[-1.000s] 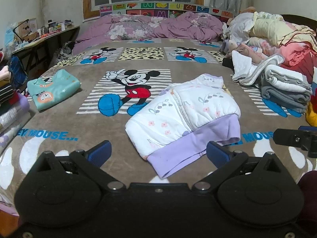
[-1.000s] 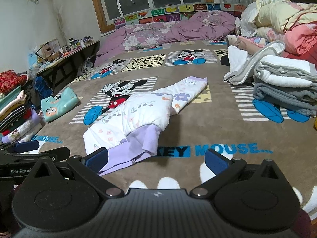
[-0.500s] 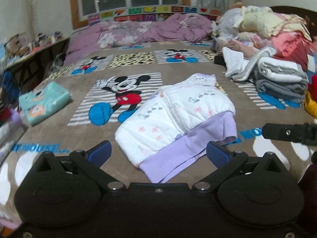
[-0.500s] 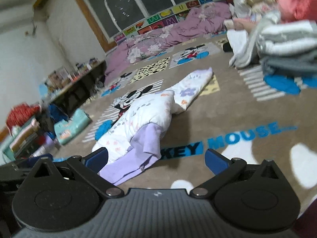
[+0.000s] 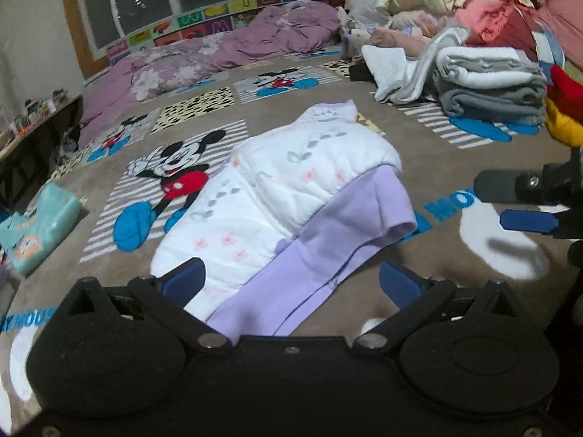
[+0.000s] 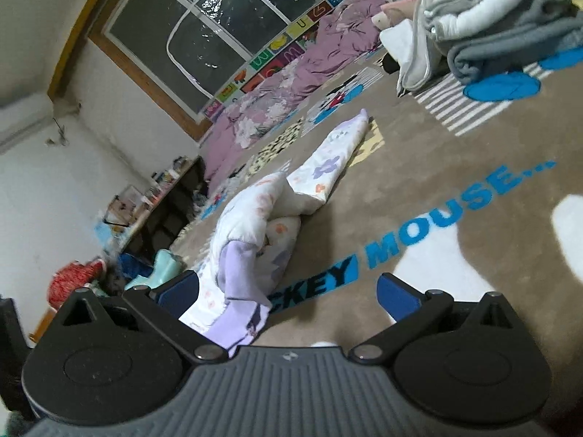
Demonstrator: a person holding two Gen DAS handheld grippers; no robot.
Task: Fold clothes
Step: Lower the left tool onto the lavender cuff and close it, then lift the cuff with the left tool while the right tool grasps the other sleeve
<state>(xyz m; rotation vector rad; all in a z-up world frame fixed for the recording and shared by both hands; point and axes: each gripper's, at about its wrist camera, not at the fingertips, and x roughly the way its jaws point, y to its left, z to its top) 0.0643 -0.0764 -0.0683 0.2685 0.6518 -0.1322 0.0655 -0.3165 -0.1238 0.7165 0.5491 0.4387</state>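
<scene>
White quilted fabric with a lilac lining makes up the garment (image 5: 291,196), which lies half folded in the middle of the brown Mickey Mouse blanket (image 5: 455,167), its lilac hem nearest the cameras. The left gripper (image 5: 291,284) hangs over that near hem with jaws spread wide and nothing between them. The right gripper (image 6: 288,291), tilted and low at the garment's right side, is likewise released, well apart from the folded grey-and-white stack (image 5: 488,83) at far right.
</scene>
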